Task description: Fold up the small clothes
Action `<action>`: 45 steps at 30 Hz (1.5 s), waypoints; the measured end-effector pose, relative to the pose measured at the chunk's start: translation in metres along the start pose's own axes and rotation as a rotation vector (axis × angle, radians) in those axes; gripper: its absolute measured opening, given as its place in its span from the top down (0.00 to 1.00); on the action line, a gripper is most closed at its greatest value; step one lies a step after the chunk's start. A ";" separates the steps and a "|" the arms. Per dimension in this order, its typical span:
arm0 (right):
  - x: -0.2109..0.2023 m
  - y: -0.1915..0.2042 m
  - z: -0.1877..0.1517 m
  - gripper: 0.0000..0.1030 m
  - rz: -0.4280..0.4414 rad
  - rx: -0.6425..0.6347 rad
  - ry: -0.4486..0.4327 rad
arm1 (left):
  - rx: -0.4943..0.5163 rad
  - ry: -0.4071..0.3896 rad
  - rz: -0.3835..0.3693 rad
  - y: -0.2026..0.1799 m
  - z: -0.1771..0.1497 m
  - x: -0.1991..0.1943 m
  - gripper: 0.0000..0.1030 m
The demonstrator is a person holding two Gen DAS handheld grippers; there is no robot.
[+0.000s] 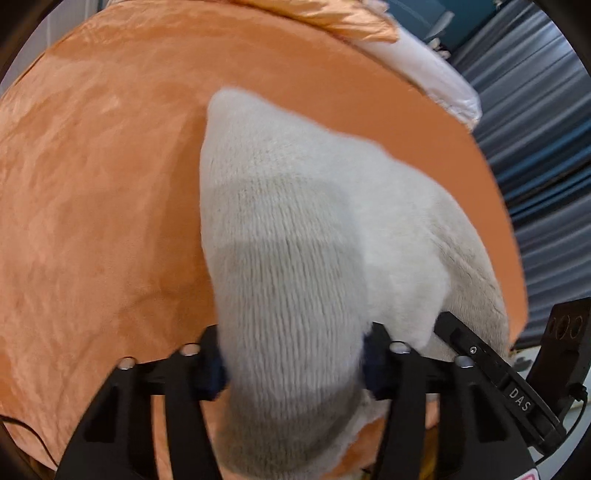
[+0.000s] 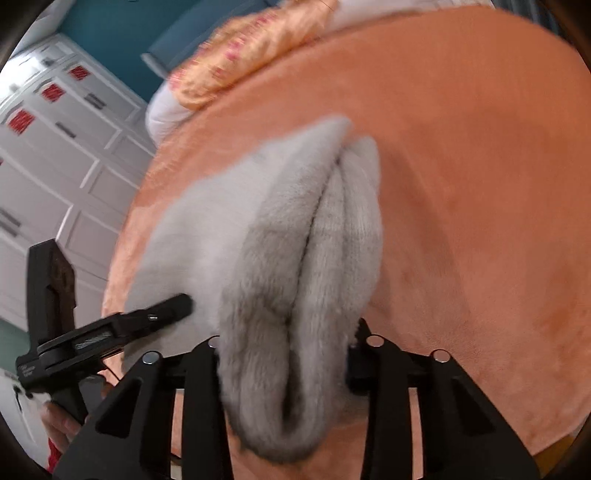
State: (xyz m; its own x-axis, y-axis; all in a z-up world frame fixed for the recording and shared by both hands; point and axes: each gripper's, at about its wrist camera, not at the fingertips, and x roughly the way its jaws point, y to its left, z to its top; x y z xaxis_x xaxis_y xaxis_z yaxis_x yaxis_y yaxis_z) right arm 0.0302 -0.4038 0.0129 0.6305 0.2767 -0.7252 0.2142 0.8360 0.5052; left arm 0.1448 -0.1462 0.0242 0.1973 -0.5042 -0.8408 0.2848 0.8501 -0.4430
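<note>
white sock (image 1: 295,240) on orange blanket (image 1: 92,221), right view — white cabinets (image 2: 55,166)

Orange bedspread (image 1: 92,184), white knit garment (image 1: 295,221) on it

Home bedroom, by the look of it. Work surface is a soft orange bedspread (image 1: 110,184), plush and slightly creased, covering a bed. At its far edge: a white pillow (image 1: 436,70) under a shiny orange patterned cloth (image 2: 251,51). Beside the bed, a white panelled wardrobe (image 2: 55,155) with dark handles (red marks on the upper doors, blurred). Teal wall (image 2: 122,26) behind; grey-blue pleated curtain (image 1: 535,129) on the other side.
</note>
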 end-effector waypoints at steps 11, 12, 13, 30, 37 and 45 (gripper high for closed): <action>-0.129 0.088 -0.028 0.70 0.054 -0.157 -0.187 | 0.064 -0.111 -0.220 -0.013 -0.048 -0.135 0.58; -0.139 0.102 -0.032 0.70 0.060 -0.186 -0.219 | 0.073 -0.135 -0.224 -0.014 -0.051 -0.146 0.58; -0.145 0.111 -0.034 0.70 0.064 -0.209 -0.239 | 0.086 -0.171 -0.228 -0.014 -0.052 -0.162 0.58; 0.037 0.097 -0.071 0.57 -0.169 -0.126 0.008 | -0.073 -0.189 0.163 0.161 -0.056 -0.114 0.45; 0.043 0.101 -0.049 0.43 -0.112 -0.121 0.004 | -0.244 -0.275 0.026 0.195 -0.066 -0.137 0.42; 0.123 0.116 -0.014 0.27 -0.116 -0.135 0.087 | -0.313 -0.254 -0.008 0.218 -0.008 -0.102 0.30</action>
State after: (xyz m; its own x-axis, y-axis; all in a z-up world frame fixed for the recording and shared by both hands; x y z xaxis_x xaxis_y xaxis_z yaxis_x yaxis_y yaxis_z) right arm 0.1219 -0.2657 -0.0244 0.5394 0.2095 -0.8156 0.1761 0.9191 0.3525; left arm 0.1788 0.0922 0.0109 0.4333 -0.4991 -0.7505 -0.0041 0.8316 -0.5554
